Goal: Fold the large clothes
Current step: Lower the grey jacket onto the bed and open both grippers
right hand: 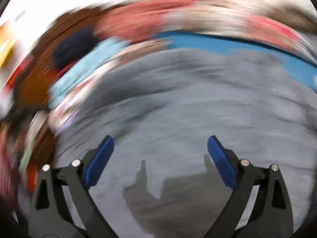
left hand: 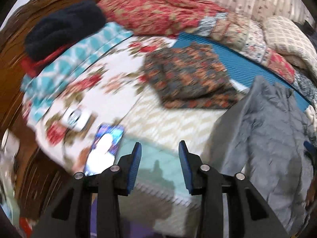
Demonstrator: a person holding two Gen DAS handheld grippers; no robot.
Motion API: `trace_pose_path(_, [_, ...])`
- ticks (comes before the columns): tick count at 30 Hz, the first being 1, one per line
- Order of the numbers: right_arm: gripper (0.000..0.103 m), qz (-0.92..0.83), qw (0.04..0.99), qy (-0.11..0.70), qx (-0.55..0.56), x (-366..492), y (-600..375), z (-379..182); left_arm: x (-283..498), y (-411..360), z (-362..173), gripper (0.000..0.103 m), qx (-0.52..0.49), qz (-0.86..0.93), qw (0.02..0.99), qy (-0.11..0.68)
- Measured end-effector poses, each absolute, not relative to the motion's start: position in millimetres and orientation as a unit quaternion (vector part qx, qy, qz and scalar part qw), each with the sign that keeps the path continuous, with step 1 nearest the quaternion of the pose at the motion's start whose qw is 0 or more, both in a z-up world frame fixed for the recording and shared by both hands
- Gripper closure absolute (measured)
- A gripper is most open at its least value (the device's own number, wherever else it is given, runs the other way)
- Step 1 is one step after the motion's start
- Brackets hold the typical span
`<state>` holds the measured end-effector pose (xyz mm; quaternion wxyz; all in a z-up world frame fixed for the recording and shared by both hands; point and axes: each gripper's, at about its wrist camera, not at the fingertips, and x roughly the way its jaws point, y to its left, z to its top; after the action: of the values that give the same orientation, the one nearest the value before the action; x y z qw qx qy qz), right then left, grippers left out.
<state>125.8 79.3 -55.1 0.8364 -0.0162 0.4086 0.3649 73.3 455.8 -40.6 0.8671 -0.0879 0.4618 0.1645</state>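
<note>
A grey padded jacket [left hand: 265,130] lies on the bed at the right of the left wrist view. In the right wrist view, which is heavily blurred, the jacket [right hand: 188,103] fills most of the frame. My left gripper [left hand: 160,148] is open and empty above a pale green cloth [left hand: 156,164], left of the jacket. My right gripper [right hand: 160,144] is open wide and empty just above the jacket; its shadow falls on the grey fabric.
A folded multicoloured patterned garment [left hand: 188,75] lies on a blue mat [left hand: 257,67]. A phone [left hand: 105,148] and a small white box [left hand: 76,119] lie on the floral bedsheet [left hand: 103,83]. Red patterned blankets [left hand: 158,11] and a dark fleece item [left hand: 65,27] pile at the back.
</note>
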Motion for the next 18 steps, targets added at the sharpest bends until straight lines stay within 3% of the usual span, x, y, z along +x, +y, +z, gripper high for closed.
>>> trace_pose_path(7, [0.006,0.514,0.733,0.373,-0.243,-31.4,231.5,-93.6,9.2,473.7,-61.7,0.103,-0.094,0.184,0.851,0.483])
trace_pose_path(12, [0.006,0.479,0.706,0.375,-0.361,-42.4,245.7,-147.3,-32.0,500.2,-58.6,0.103,-0.111,0.219,0.843,0.479])
trace_pose_path(13, [0.012,0.474,0.705,0.374,-0.372,-42.6,247.1,-150.6,-36.7,506.6,-58.1,0.103,-0.114,0.225,0.842,0.476])
trace_pose_path(14, [0.025,0.467,0.703,0.378,-0.38,-36.0,250.2,-156.4,-43.7,516.3,-56.2,0.103,-0.119,0.234,0.842,0.471])
trace_pose_path(15, [0.054,0.462,0.702,0.389,-0.376,-31.3,251.7,-153.1,-48.1,516.6,-54.6,0.103,-0.122,0.242,0.842,0.467])
trace_pose_path(16, [0.075,0.474,0.698,0.411,-0.344,-22.4,253.4,-143.9,-52.3,519.8,-53.3,0.103,-0.125,0.248,0.842,0.463])
trace_pose_path(17, [0.087,0.495,0.695,0.433,-0.29,-9.7,254.7,-127.5,-56.7,522.5,-51.1,0.103,-0.128,0.255,0.841,0.46])
trace_pose_path(18, [0.093,0.509,0.694,0.448,-0.242,2.2,253.4,-111.4,-61.4,527.0,-49.6,0.103,-0.131,0.261,0.84,0.458])
